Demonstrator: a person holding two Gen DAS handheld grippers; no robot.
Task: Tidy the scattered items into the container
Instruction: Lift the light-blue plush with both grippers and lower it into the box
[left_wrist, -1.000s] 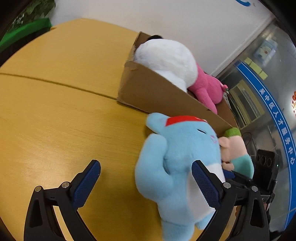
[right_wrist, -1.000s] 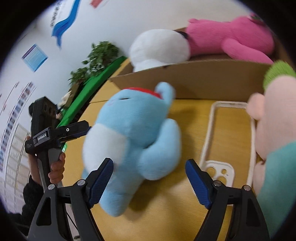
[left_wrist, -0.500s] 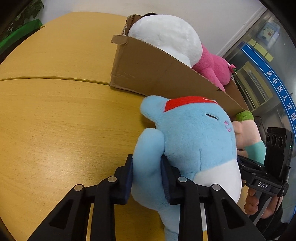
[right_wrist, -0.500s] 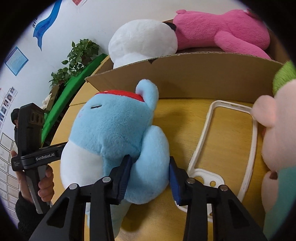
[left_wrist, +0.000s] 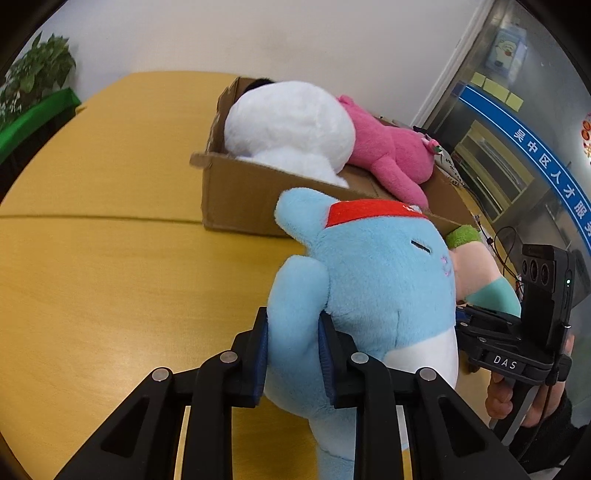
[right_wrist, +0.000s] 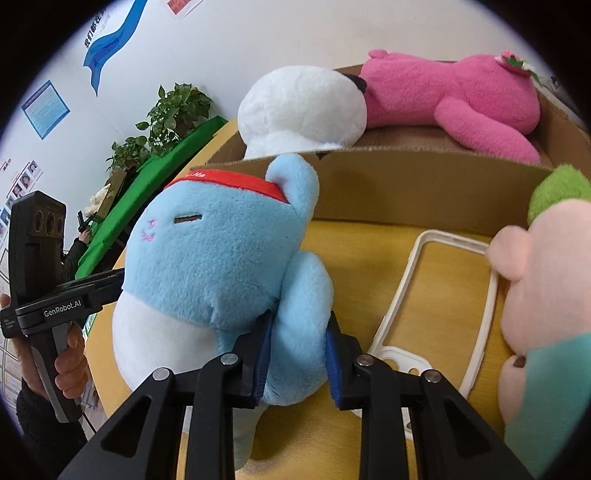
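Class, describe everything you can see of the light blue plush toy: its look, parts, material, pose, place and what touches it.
The blue plush toy is soft, fuzzy fabric: light blue, white belly, red headband, rounded ear, stitched closed eyes, small pink mouth. It sits roughly upright, in front of the cardboard box, over the yellow table. The left gripper pinches one arm, the right gripper the other. Whether its base rests on the table cannot be told.

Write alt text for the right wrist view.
The right claw is shut on one arm of a blue plush toy with a red headband, beside a white phone case on the yellow table. Behind, a cardboard box holds white and pink plush toys.
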